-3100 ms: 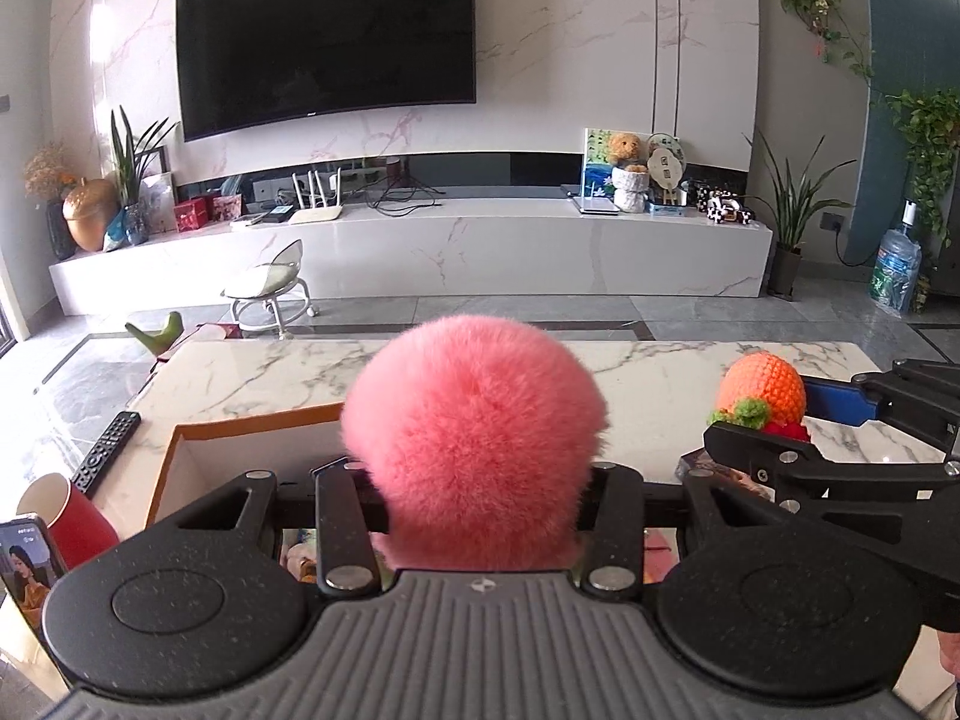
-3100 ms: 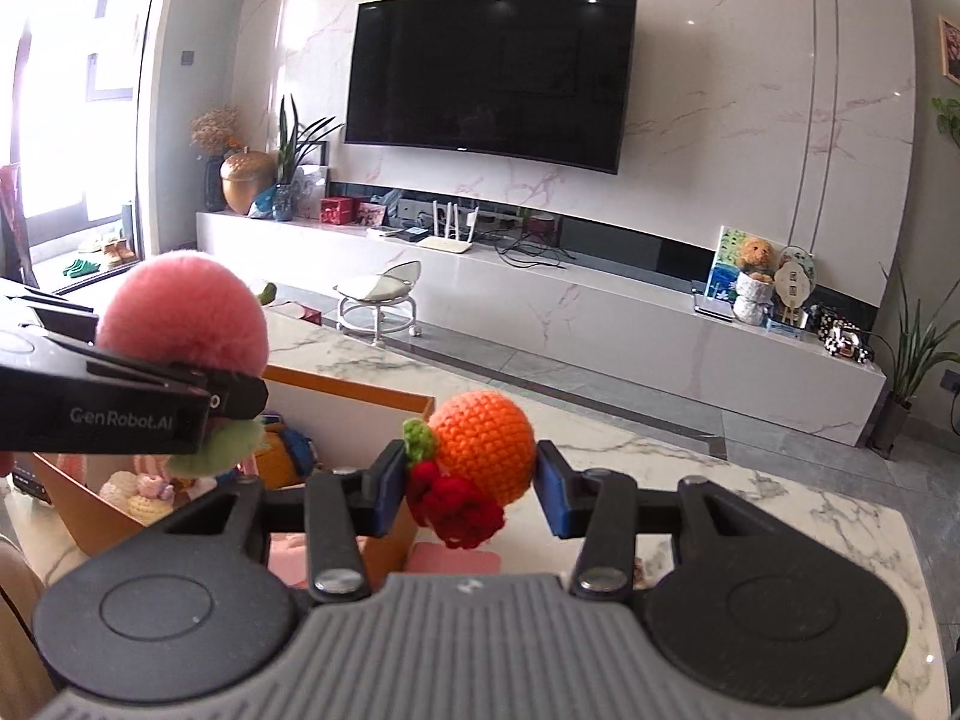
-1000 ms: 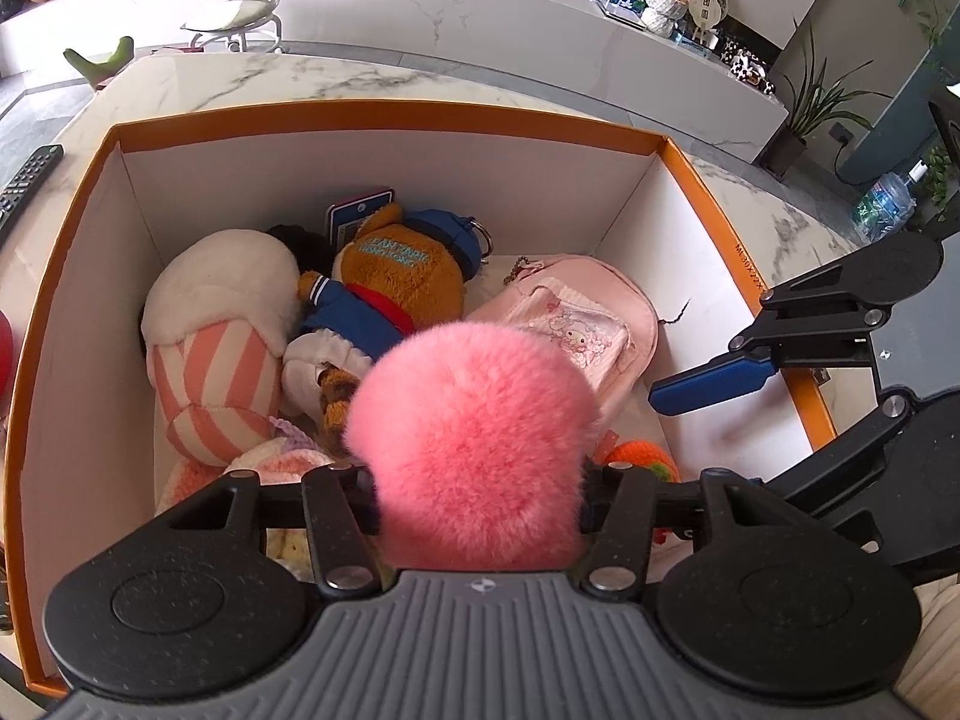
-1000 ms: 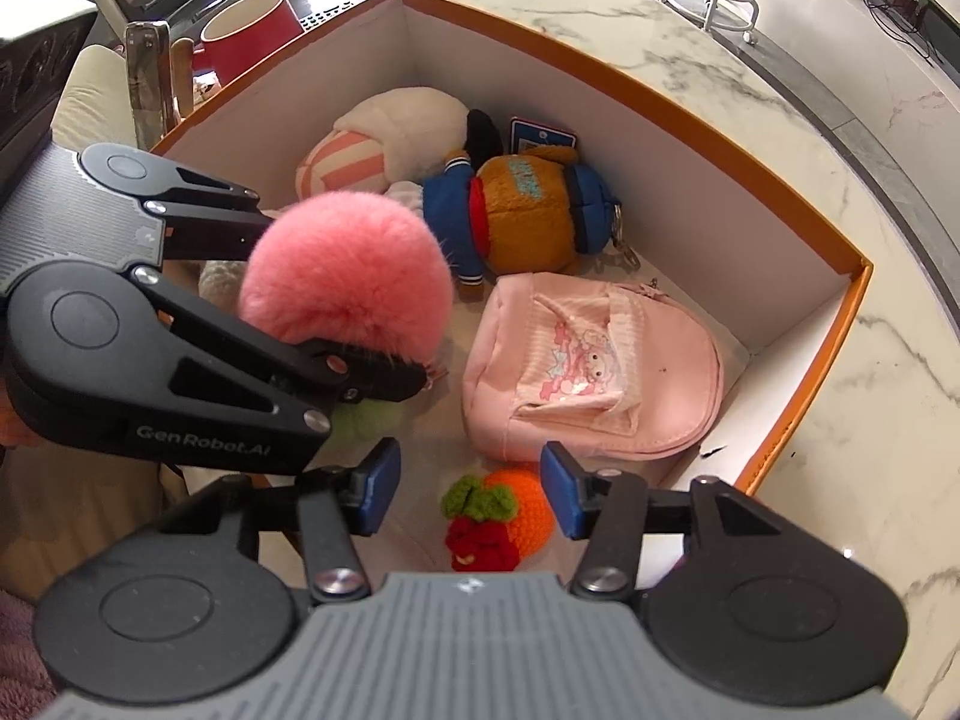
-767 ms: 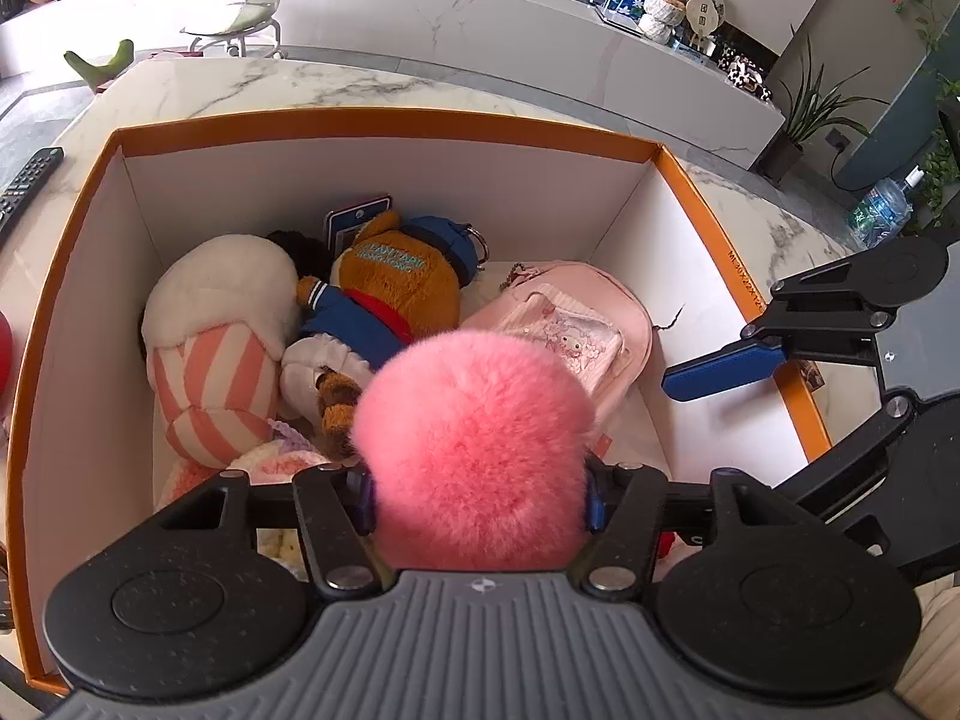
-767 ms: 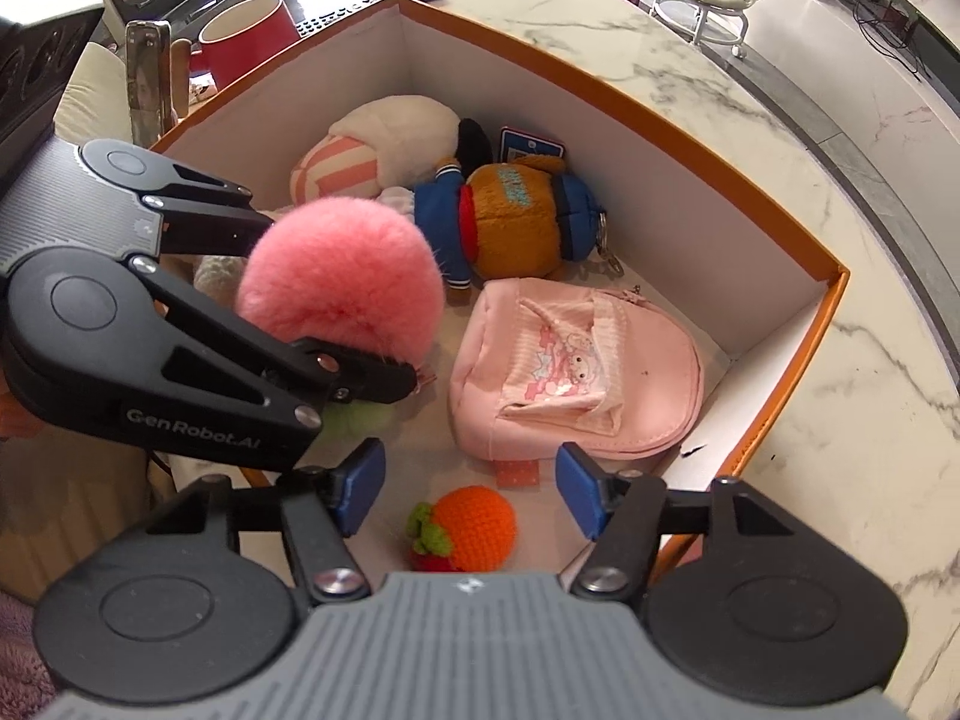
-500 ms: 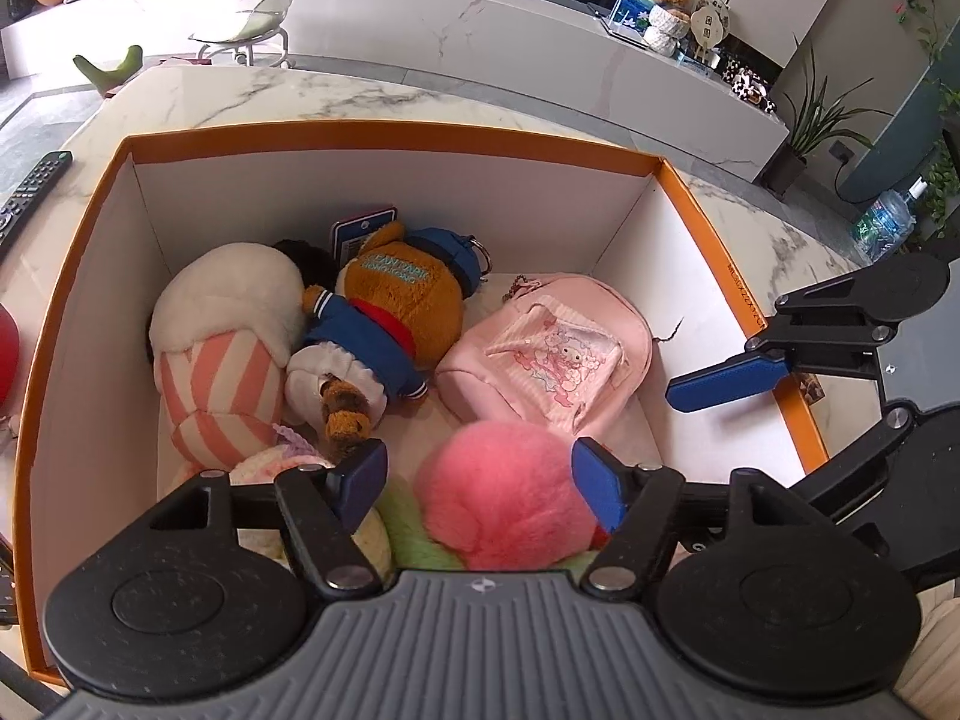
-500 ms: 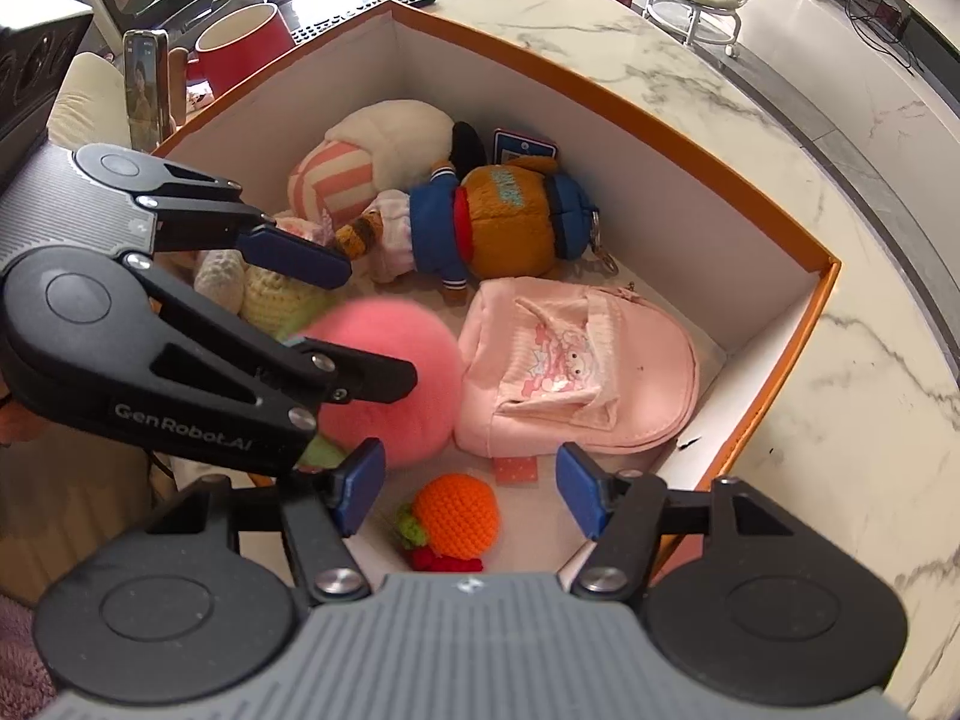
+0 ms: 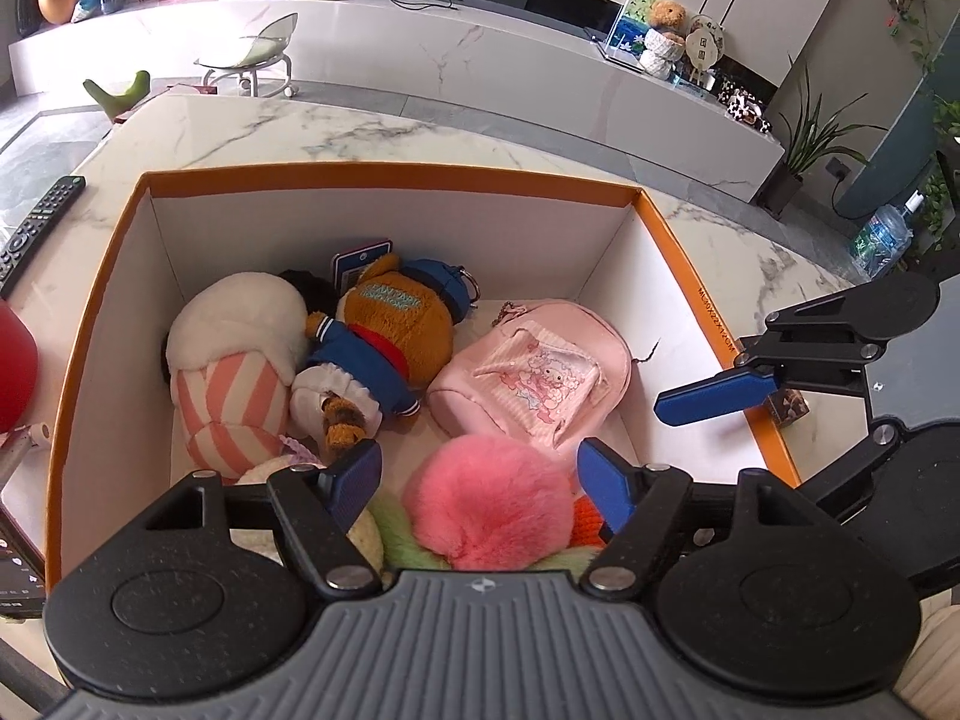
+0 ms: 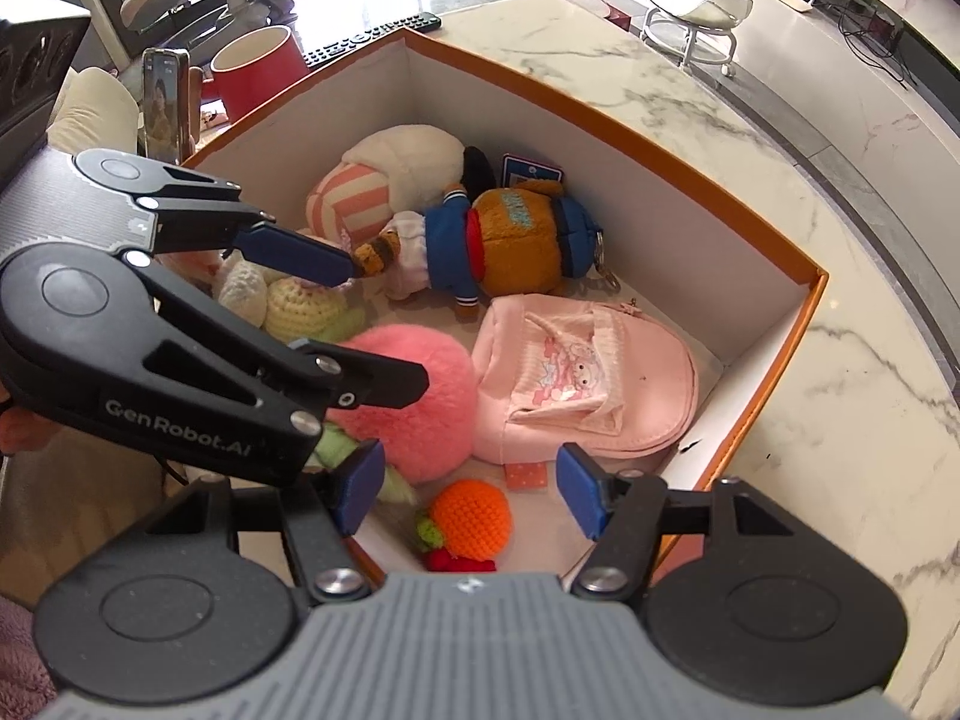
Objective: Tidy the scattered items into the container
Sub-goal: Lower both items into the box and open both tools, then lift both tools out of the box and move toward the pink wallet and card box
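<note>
Left claw (image 9: 480,483) wide, holding nothing, over box (image 9: 384,173); right claw (image 10: 471,489) wide too, also bare. Pink pompom (image 9: 489,507) and orange crochet fruit (image 10: 471,519) lie inside box, near pink pouch (image 10: 585,387), beside plush toys. Release step looks finished. Next: lift both claws clear of box, check surface (image 9: 420,132) for leftovers.

Pink pompom (image 9: 489,501), orange crochet fruit (image 10: 471,517), orange-rimmed white box (image 9: 390,171)

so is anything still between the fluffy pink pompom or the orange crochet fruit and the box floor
Nothing visible: the fluffy pink pompom and orange crochet fruit lie inside the orange-rimmed box, with both grippers open above them.
</note>
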`<state>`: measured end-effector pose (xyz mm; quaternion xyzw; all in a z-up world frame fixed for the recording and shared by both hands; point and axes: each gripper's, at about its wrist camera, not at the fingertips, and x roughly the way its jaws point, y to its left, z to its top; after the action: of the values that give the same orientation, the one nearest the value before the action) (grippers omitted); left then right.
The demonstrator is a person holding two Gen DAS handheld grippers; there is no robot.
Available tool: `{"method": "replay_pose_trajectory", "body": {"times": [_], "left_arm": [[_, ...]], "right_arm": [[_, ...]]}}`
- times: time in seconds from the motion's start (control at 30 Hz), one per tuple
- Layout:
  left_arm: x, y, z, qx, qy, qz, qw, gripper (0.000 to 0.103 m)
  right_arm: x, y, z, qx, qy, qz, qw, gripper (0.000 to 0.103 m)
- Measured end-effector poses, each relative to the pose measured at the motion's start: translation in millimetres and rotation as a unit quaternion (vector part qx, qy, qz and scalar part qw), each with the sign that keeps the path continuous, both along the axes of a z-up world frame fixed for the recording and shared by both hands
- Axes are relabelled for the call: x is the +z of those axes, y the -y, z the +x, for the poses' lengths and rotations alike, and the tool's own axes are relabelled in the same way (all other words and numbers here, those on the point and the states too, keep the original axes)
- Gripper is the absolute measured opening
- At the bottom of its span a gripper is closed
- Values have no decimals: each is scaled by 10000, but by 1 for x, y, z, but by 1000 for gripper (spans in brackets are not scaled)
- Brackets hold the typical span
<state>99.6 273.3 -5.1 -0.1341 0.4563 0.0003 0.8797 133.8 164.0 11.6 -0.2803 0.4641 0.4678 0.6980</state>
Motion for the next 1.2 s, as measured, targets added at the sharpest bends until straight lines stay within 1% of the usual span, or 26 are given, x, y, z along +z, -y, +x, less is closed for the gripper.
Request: {"method": "replay_pose_trajectory", "body": {"times": [0.37, 0.43, 0.6, 0.77, 0.87, 1.0, 1.07, 1.2], "left_arm": [[30, 21, -14, -83, 368, 172, 9991, 85], [35, 26, -17, -113, 441, 204, 9988, 85], [49, 39, -24, -186, 625, 286, 9975, 85], [61, 54, -29, -265, 810, 333, 9958, 85], [64, 66, -31, -325, 947, 358, 9943, 85], [68, 85, -32, -487, 1166, 380, 9913, 85], [68, 97, -31, -585, 1247, 371, 9898, 85], [68, 121, -28, -758, 1424, 359, 9862, 85]], "right_arm": [[28, 25, -16, -246, 440, 395, 9979, 66], [33, 32, -18, -322, 510, 499, 9969, 68], [47, 56, -26, -542, 682, 765, 9933, 70], [58, 86, -36, -884, 942, 1029, 9863, 70], [63, 107, -40, -1170, 1126, 1232, 9790, 70], [70, 142, -48, -1714, 1467, 1512, 9624, 70], [72, 159, -50, -2003, 1608, 1643, 9524, 70], [74, 195, -57, -2623, 1924, 1876, 9268, 70]]}}
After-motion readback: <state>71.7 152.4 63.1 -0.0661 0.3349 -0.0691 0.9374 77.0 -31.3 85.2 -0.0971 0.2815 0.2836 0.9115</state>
